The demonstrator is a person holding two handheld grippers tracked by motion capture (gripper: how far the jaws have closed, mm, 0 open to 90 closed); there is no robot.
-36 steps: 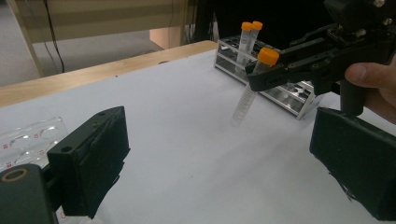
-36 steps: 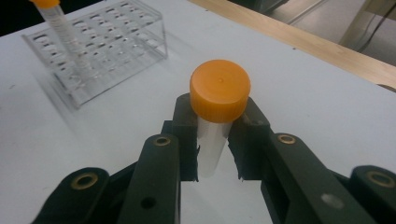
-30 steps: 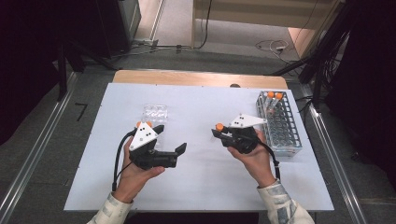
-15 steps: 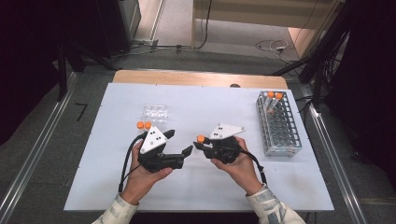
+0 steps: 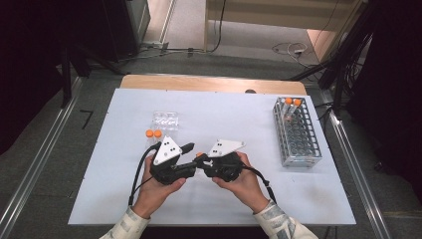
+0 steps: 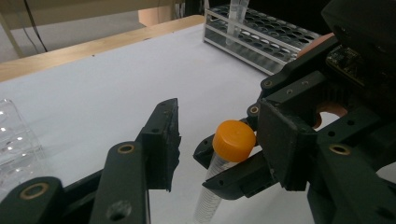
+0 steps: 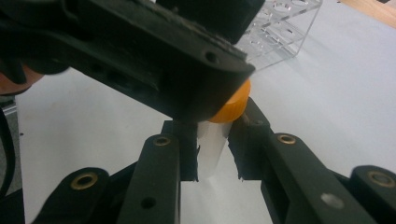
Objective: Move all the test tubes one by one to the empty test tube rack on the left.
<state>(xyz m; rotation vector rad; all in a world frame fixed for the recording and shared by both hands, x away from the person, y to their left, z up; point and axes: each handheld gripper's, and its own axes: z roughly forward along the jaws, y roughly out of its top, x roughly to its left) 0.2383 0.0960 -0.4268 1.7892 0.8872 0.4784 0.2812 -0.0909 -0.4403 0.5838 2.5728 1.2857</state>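
High view: both hands meet near the middle of the white tabletop (image 5: pixel 119 199), the left tongs (image 5: pixel 191 158) and right tongs (image 5: pixel 200 160) tip to tip. A tube (image 5: pixel 199 155) with an orange cap sits between them, its cap just visible at the meeting point.

Right gripper view: the right tongs (image 7: pixel 214 149) are clamped on the clear body of the tube (image 7: pixel 213 144), just under its orange cap (image 7: pixel 233 105), one pad on each side. A jaw of the left tongs crosses from 9 o'clock above the cap and covers part of it.

Left gripper view: the tube (image 6: pixel 209 191) stands tilted in the right tongs (image 6: pixel 226 161), cap (image 6: pixel 233 140) on top. The left tongs (image 6: pixel 219 135) have just been closing, with the cap between their jaws; the jaw at 9 o'clock stands clear of the cap, and the other jaw lies close beside it at 3 o'clock, contact not certain. They are not yet gripping.

On the tabletop, a metal rack (image 5: pixel 297 132) stands at 3 o'clock of the hands, well apart, with two orange-capped tubes (image 5: pixel 291 102) in its far end. At 11 o'clock of the left hand lie two more capped tubes (image 5: pixel 153 134), and just beyond them a clear tray (image 5: pixel 165 120).
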